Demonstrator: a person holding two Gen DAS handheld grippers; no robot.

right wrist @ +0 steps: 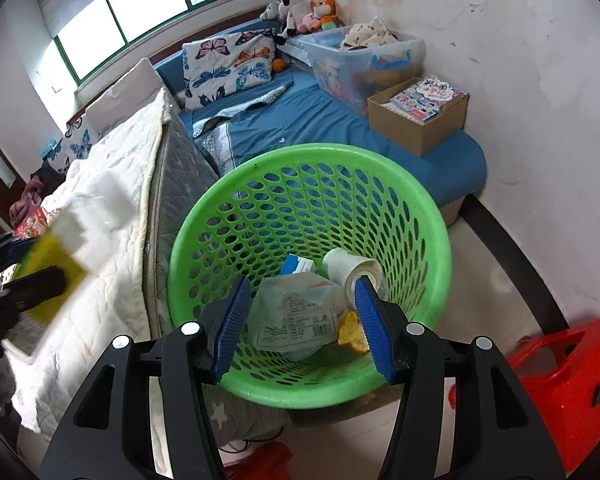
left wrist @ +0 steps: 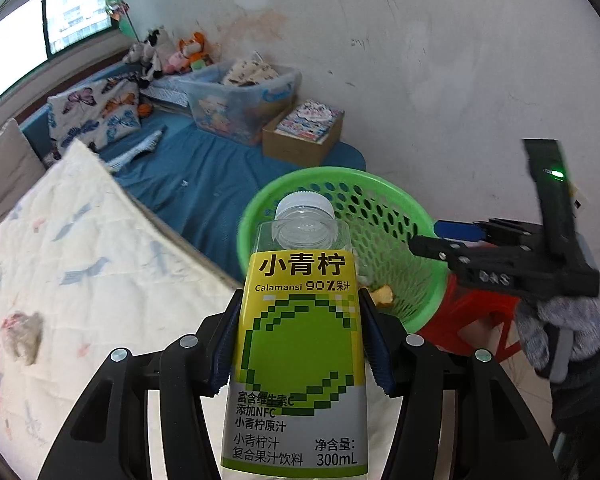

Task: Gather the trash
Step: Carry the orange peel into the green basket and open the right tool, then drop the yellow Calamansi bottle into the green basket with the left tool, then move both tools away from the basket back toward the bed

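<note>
A clear plastic juice bottle with a yellow-green label and white cap (left wrist: 300,344) is clamped upright between the blue pads of the left gripper (left wrist: 300,344), just before the round green perforated plastic basket (left wrist: 396,240). The right gripper (right wrist: 300,328) is held above that basket, jaws parted and empty; a crumpled clear wrapper (right wrist: 296,316), a white paper cup (right wrist: 350,268) and a yellow peel (right wrist: 350,330) are seen below.

Cup (right wrist: 350,270), wrapper (right wrist: 296,316) — in basket (right wrist: 428,216) — beside bed (right wrist: 320,120)
</note>
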